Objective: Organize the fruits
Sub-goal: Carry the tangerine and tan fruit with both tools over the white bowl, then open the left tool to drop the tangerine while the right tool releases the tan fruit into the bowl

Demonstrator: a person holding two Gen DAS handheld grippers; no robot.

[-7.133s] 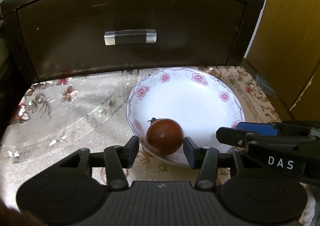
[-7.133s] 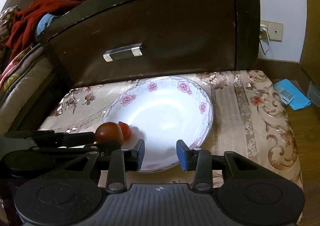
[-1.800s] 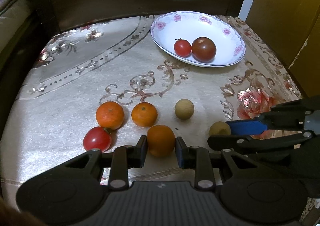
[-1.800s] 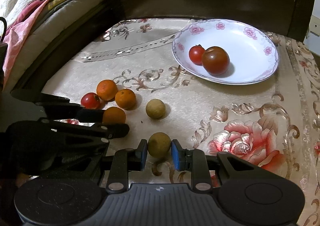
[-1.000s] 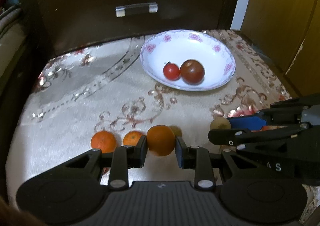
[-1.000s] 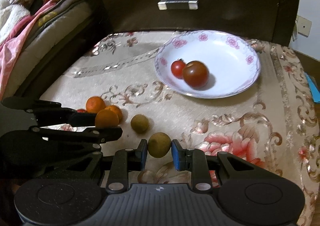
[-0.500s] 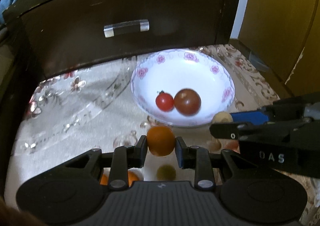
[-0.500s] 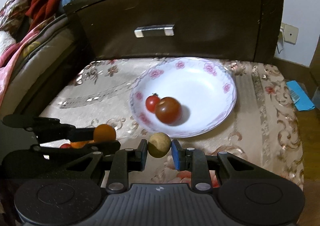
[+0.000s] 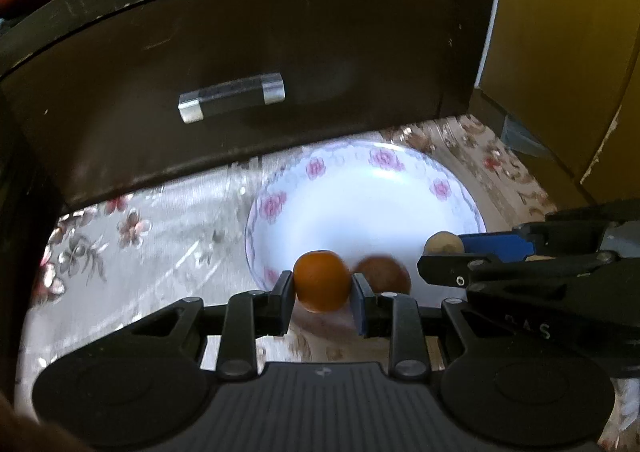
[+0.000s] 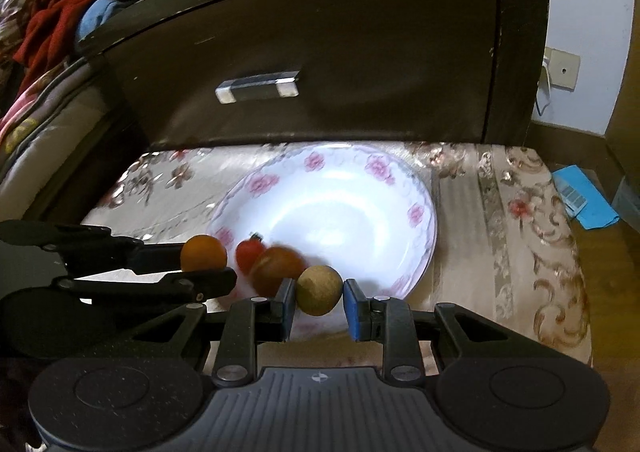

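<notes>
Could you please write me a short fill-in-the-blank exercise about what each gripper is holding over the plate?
1. The left gripper is shut on a round fruit whose colour is ____.
2. The right gripper holds a round ____ fruit.
3. The white plate has ____ flowers printed around its rim.
4. The number of fruits already lying in the plate is ____.

Missing words: orange; tan; pink; two

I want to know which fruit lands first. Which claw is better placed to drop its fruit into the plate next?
Right, probably. The right claw holds the tan fruit over the plate, past its near rim; the left claw with the orange sits nearer the rim.
</notes>
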